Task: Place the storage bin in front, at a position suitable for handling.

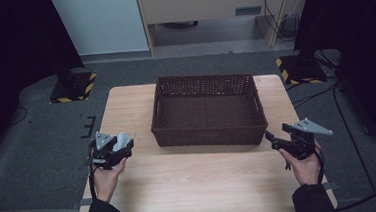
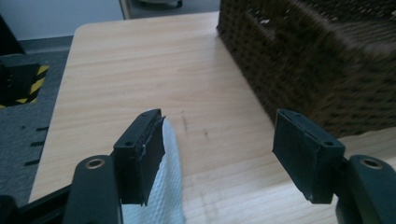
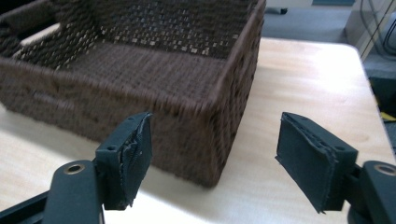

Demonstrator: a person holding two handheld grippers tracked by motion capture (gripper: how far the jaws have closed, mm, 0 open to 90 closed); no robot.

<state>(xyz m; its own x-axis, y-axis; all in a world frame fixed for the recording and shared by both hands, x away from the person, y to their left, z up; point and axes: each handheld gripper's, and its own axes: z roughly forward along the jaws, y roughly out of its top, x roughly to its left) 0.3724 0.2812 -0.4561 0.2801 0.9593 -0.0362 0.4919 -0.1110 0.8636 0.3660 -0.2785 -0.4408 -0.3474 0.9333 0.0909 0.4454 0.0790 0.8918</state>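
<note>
A dark brown wicker basket (image 1: pixel 204 110) stands in the middle of the light wooden table (image 1: pixel 191 181), and I see nothing inside it. My left gripper (image 1: pixel 122 146) is held over the table's left edge, near the basket's front left corner (image 2: pixel 280 70). Its jaws (image 2: pixel 217 122) are wide open with only bare wood between them. A white textured cloth (image 2: pixel 163 186) lies on the table under the left-hand jaw. My right gripper (image 1: pixel 272 138) hovers by the basket's front right corner (image 3: pixel 219 135). This gripper (image 3: pixel 215 123) also stands open and holds nothing.
Two stands with yellow-and-black striped bases (image 1: pixel 74 86) (image 1: pixel 298 68) sit on the grey floor beyond the table's far corners. Cables (image 1: pixel 347 125) trail across the floor on the right. A pale cabinet (image 1: pixel 204 4) stands at the back.
</note>
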